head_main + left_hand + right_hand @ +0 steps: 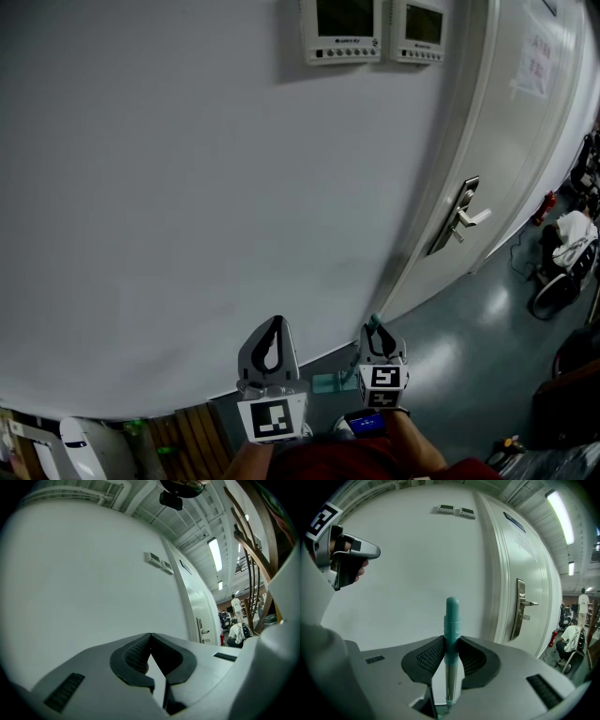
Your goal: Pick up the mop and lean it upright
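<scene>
The mop shows only as its handle: a metal pole with a teal end cap [451,616], standing upright between the pads of my right gripper [451,640], which is shut on it. In the head view the teal tip [374,322] pokes up past the right gripper [378,330], close to the white wall. My left gripper [274,326] hangs just left of it, level and facing the wall; its jaws [150,636] meet at the tips with nothing between them. The left gripper [350,554] also appears high at the left of the right gripper view. The mop head is hidden.
A white door with a metal lever handle [466,217] stands right of the wall. Two control panels [343,30] hang high on the wall. A seated person [569,236] and a red extinguisher [547,206] are down the corridor. Wooden slats [190,427] lie at lower left.
</scene>
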A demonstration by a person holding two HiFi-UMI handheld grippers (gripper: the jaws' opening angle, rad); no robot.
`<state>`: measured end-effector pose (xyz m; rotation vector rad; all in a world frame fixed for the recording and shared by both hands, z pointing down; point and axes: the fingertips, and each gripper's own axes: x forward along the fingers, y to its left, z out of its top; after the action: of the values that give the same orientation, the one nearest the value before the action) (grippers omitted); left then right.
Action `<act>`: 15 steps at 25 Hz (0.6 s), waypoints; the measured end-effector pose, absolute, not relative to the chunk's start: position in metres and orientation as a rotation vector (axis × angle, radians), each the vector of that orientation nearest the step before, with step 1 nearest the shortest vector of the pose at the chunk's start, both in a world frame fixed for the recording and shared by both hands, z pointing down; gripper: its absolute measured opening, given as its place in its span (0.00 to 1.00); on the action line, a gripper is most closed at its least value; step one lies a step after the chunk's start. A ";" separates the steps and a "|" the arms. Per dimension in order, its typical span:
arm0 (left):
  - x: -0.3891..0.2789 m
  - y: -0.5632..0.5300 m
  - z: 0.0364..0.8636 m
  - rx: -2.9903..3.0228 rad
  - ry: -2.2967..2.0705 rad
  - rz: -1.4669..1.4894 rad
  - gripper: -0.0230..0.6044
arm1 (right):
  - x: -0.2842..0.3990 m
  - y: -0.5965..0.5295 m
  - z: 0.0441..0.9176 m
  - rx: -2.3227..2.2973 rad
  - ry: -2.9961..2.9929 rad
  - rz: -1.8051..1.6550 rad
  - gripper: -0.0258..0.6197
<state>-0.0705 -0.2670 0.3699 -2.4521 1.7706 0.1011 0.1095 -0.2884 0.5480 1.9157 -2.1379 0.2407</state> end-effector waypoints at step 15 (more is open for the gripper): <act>-0.069 -0.264 0.368 -2.448 1.765 0.105 0.06 | 0.113 -0.300 0.551 1.945 -2.130 0.207 0.20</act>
<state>-0.0693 -0.2637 0.3682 -2.4480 1.7647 0.1054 0.1134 -0.3000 0.5512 1.9448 -2.1299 0.2070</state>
